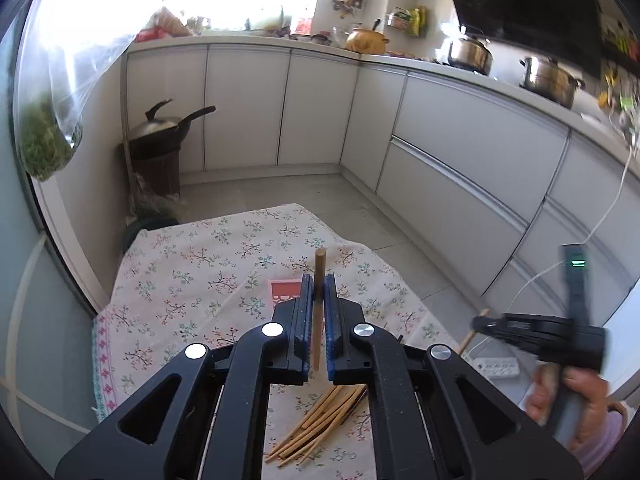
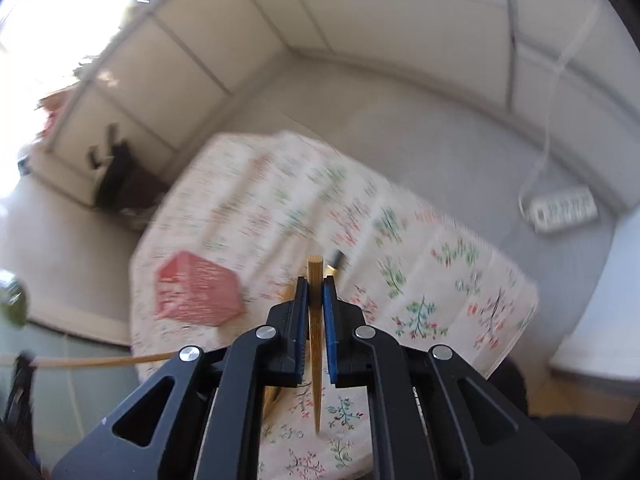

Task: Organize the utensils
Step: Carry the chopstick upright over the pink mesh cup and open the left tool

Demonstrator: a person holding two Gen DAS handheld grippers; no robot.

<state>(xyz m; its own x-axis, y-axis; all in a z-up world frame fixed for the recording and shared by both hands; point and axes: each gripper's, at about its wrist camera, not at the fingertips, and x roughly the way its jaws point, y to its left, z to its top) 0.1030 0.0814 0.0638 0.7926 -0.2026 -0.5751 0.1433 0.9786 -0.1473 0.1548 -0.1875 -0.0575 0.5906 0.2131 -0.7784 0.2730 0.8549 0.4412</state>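
Note:
My left gripper [image 1: 319, 284] is shut on one bamboo chopstick [image 1: 319, 264], which stands between the blue pads above the floral tablecloth [image 1: 192, 272]. A loose pile of chopsticks [image 1: 320, 420] lies on the cloth below it. A red utensil holder [image 1: 282, 292] sits just behind the fingers, mostly hidden. My right gripper [image 2: 316, 286] is shut on another bamboo chopstick [image 2: 315, 272], raised over the cloth [image 2: 420, 264]. The red holder [image 2: 196, 294] lies left of it, blurred. The right gripper also shows in the left wrist view [image 1: 480, 322], at the right, holding its chopstick.
White kitchen cabinets [image 1: 460, 140] run along the back and right. A black wok on a bin [image 1: 160, 132] stands at the far left corner. A white power strip [image 2: 564, 208] and cable lie on the floor to the right. A bag of greens [image 1: 44, 144] hangs left.

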